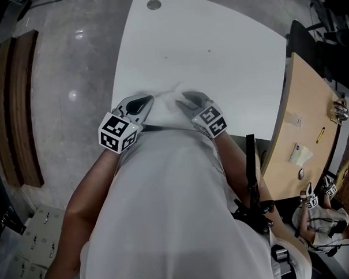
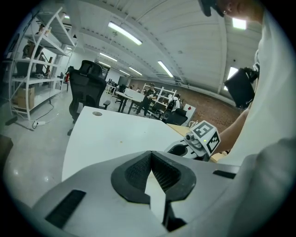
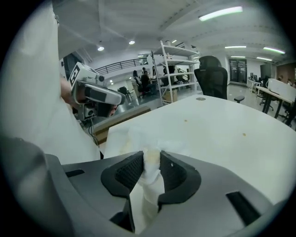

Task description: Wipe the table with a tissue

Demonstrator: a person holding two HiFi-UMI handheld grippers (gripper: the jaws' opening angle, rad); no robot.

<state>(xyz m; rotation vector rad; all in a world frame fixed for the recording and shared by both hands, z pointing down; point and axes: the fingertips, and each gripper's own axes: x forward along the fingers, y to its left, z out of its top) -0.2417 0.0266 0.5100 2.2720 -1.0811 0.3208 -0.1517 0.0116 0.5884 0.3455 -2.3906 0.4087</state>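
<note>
Table: the white top (image 1: 217,59) takes up the middle of your head view, and you stand at its near edge.
Side desk: a wood-coloured top (image 1: 303,113) sits against the table's right side. The items on it are too small to identify.
Chair: a black office chair (image 2: 88,85) stands past the far end of the table, seen in your left gripper view.
Left gripper: it (image 1: 139,104) is over the near edge, just left of the tissue. Its jaws meet at the tips with nothing between them.
Right gripper: it (image 1: 191,99) is near the left one, over the same edge. Its jaws are pinched on the tissue.
Tissue: white and crumpled (image 3: 138,134), it lies on the table between your two grippers. A bunched part is clamped between the right pads and the rest spreads forward on the top.
Grommet: a round grey cap (image 1: 153,4) is set near the table's far edge.
Specks: a few small dark marks (image 1: 209,50) show on the top, well away from the tissue.
</note>
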